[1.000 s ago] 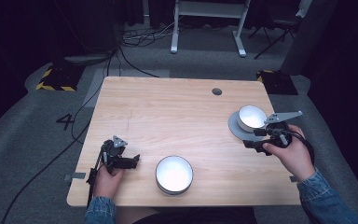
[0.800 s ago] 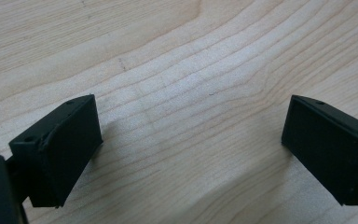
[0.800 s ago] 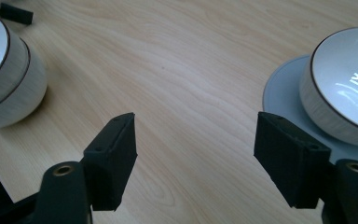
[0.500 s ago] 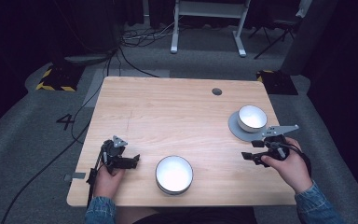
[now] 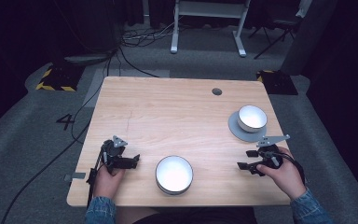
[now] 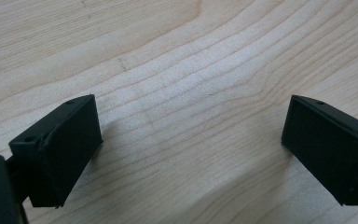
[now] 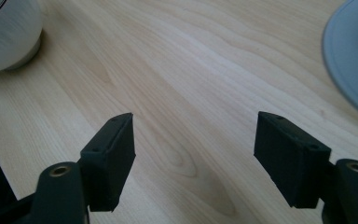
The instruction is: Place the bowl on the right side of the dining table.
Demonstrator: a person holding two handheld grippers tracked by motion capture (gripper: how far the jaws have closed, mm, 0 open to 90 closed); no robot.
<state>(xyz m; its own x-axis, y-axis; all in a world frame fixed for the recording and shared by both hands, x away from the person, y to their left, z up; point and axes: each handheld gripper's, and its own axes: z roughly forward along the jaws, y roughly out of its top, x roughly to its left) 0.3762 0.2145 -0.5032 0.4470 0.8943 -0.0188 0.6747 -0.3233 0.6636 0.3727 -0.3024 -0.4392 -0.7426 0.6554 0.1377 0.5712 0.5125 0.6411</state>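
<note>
Step in hand, as judged: right claw [image 5: 246,160] to be brought across the worktop [image 5: 168,116] to the near white bowl [image 5: 174,174] at the front edge. Approach should be kept low and level, one jaw inside the rim, one outside, w/o nudging it. Right claw is spread, nothing between jaws. Left claw [image 5: 133,161], beside the bowl's other side, is also spread and empty. Small bowl [image 5: 251,117] sits on the grey plate [image 5: 235,129], back right.

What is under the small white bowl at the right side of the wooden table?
The small white bowl sits on a flat round grey plate, whose rim shows around it. The plate's middle is covered by the bowl, so nothing there can be made out.
</note>
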